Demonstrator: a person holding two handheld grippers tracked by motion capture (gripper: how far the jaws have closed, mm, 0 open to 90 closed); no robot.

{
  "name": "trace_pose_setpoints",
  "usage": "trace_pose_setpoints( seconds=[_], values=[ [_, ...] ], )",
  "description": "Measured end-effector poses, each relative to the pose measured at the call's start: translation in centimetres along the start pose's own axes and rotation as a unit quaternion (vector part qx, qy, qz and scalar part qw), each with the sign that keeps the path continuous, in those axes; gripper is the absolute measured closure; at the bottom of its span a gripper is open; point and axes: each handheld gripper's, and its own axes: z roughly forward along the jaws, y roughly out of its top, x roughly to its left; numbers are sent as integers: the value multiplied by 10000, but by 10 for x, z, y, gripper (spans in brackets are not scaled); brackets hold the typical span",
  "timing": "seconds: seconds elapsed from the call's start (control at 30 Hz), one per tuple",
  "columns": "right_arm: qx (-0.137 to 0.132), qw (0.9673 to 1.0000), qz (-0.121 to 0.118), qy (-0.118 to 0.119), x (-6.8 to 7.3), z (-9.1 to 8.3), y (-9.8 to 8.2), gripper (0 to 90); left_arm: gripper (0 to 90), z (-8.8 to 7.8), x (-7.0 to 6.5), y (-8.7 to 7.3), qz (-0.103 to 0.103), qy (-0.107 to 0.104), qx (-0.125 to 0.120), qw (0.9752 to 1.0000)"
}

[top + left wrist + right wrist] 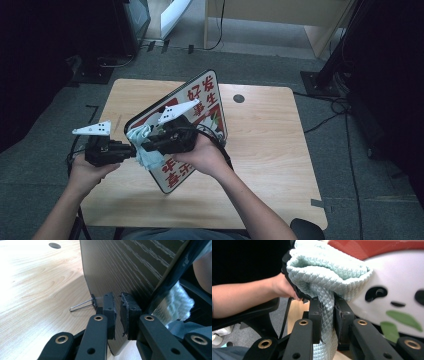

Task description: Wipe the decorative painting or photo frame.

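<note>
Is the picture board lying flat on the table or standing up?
Standing, tilted. The board rests on its lower edge on the table, and the left claw grips its edge.

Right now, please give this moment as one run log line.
left tongs: shut on board edge | right tongs: shut on mint cloth | cloth against panda board face

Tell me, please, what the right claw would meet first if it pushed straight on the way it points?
Probably the panda-printed board: the right claw, shut on the cloth, already has it bunched against the board's face.
</note>
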Motion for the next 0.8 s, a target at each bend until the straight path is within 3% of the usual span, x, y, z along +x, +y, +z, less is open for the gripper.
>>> trace_pose_setpoints(
  seconds=[0.8],
  values=[
    [62, 9998, 128, 120, -6, 10, -36, 784, 832, 0, 0, 0, -26, -15, 12, 10000]
  ],
)
